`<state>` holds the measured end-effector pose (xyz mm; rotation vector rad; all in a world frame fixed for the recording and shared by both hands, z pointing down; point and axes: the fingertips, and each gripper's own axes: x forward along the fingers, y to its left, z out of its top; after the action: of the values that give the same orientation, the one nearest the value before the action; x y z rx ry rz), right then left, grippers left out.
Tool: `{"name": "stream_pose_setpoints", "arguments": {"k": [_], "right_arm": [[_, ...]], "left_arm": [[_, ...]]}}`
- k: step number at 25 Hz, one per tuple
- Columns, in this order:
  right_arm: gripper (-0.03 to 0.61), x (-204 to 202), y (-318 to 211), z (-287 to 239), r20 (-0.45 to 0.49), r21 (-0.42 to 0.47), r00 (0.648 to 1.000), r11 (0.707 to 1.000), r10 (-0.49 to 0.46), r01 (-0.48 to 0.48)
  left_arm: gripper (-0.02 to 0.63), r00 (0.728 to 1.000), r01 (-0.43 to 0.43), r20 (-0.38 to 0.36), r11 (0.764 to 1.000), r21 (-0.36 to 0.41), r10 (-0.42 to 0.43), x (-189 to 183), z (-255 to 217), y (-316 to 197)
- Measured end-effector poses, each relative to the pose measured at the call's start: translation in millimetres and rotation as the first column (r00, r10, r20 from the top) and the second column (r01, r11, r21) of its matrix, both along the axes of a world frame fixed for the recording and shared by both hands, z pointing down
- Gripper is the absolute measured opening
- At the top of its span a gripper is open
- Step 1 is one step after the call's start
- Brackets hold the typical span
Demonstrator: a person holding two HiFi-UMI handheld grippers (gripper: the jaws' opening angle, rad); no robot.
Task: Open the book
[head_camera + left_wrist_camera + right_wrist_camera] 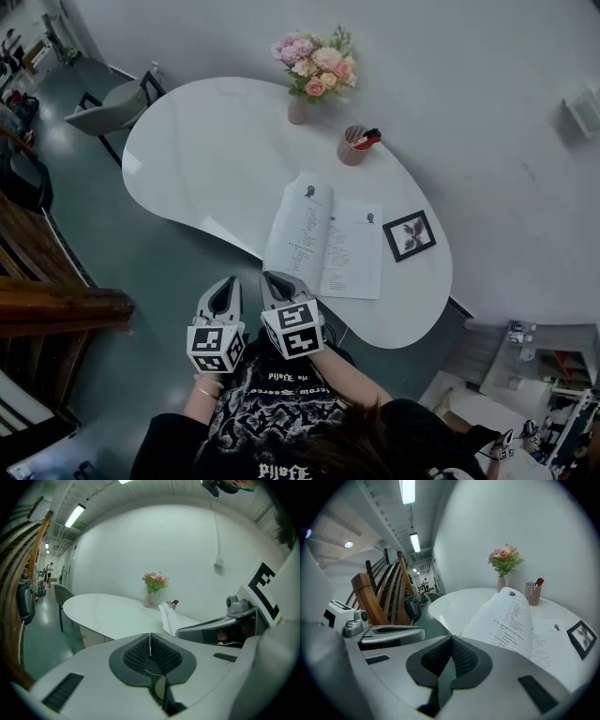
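An open book (326, 246) with printed white pages lies on the white oval table (206, 150), near its front right edge. In the right gripper view the book (525, 625) spreads just beyond the jaws, its left page arched up. Seen edge-on in the left gripper view, the book (171, 617) sits to the right. My left gripper (223, 292) is shut and empty, off the table's front edge. My right gripper (279, 284) is shut beside it, its tip just short of the book's near corner, holding nothing.
A vase of pink flowers (317, 70) and a pen cup (354, 145) stand at the table's far side. A small framed picture (409, 234) lies right of the book. A grey chair (108, 105) stands at the far left. Wooden stairs (37, 281) are on the left.
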<state>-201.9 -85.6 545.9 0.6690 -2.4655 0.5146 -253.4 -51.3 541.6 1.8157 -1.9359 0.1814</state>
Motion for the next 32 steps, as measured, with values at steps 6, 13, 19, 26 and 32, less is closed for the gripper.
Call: {"name": "stream_pose_setpoints", "arguments": {"k": [6, 13, 19, 26, 32], "right_arm": [[0.026, -17, 15, 10, -0.029, -0.003, 0.999, 0.999, -0.038, 0.038], [0.026, -31, 26, 39, -0.089, -0.046, 0.994, 0.997, -0.071, 0.067], [0.026, -41, 31, 62, -0.125, -0.099, 0.989, 0.993, -0.077, 0.065], [0.026, -49, 29, 72, -0.136, -0.135, 0.989, 0.99, -0.063, 0.044], [0.028, -52, 27, 71, -0.118, -0.157, 0.99, 0.986, -0.075, 0.056]], "left_arm": [[0.025, 1.0, 0.021, -0.003, 1.0, -0.007, -0.021, -18, 2, 12], [0.025, 1.0, 0.011, -0.011, 0.999, -0.033, -0.012, -28, 11, 18], [0.025, 1.0, 0.025, -0.013, 0.999, -0.04, -0.025, -41, 16, 22], [0.025, 0.998, 0.045, -0.039, 0.998, -0.054, -0.047, -56, 24, 26], [0.025, 0.999, 0.02, -0.045, 0.999, -0.048, -0.022, -58, 25, 12]]}}
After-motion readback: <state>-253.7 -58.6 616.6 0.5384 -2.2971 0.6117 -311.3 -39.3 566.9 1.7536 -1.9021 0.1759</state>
